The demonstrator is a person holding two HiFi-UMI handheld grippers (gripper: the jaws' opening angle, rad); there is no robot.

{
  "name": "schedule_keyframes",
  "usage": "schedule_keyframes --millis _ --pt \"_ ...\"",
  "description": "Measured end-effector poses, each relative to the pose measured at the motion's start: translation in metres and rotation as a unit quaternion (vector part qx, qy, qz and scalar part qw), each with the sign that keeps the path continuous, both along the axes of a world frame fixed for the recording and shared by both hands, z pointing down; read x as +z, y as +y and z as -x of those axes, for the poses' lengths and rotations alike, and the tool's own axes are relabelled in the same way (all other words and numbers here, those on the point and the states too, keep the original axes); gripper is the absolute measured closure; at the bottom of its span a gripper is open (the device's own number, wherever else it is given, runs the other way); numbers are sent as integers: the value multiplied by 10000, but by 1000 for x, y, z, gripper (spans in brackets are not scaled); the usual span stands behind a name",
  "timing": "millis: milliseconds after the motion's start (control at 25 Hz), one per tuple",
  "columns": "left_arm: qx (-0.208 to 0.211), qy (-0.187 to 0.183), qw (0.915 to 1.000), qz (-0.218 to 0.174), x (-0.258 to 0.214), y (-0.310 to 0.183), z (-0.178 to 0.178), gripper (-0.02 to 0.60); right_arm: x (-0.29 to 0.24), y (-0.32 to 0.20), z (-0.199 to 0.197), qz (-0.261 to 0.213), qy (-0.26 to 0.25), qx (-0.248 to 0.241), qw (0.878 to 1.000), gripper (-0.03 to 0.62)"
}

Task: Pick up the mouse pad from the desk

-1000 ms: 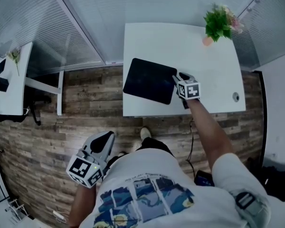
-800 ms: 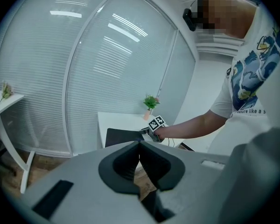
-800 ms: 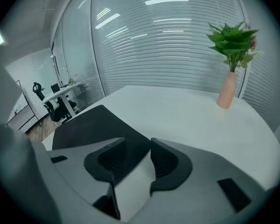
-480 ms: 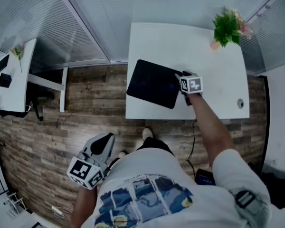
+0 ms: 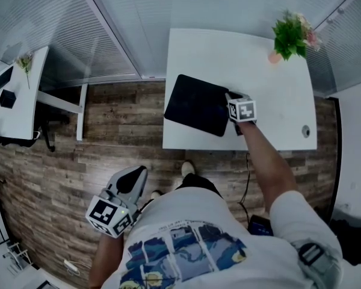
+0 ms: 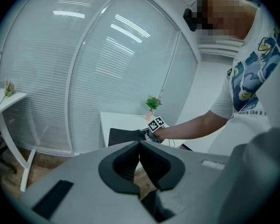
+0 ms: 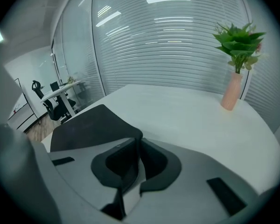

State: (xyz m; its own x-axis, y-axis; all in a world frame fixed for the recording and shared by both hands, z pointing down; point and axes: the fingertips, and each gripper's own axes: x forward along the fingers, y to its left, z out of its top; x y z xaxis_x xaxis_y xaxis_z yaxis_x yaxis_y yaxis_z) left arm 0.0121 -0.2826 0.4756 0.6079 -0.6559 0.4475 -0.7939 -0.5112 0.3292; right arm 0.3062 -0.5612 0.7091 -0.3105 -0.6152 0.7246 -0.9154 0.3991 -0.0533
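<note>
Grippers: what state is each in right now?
Left gripper: jaws shut, empty.
Right gripper: jaws closing on the mouse pad corner.

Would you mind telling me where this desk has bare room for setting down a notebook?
The far strip between the mouse pad and the blinds is bare, as is the right part between the vase and the cable hole. It is crowded at the pad's right edge, where the right gripper is closing its jaws on it.
</note>
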Motion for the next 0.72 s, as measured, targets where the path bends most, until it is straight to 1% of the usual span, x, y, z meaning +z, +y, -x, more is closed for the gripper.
schedule_keyframes --millis 320,720 --pt "149 81 9998 -103 -7 18 16 578 -41 9 17 -308 -100 -43 9995 566" --pt "290 197 9989 -308 -20 56 47 578 -107 38 47 -641 -302 -32 9975 566"
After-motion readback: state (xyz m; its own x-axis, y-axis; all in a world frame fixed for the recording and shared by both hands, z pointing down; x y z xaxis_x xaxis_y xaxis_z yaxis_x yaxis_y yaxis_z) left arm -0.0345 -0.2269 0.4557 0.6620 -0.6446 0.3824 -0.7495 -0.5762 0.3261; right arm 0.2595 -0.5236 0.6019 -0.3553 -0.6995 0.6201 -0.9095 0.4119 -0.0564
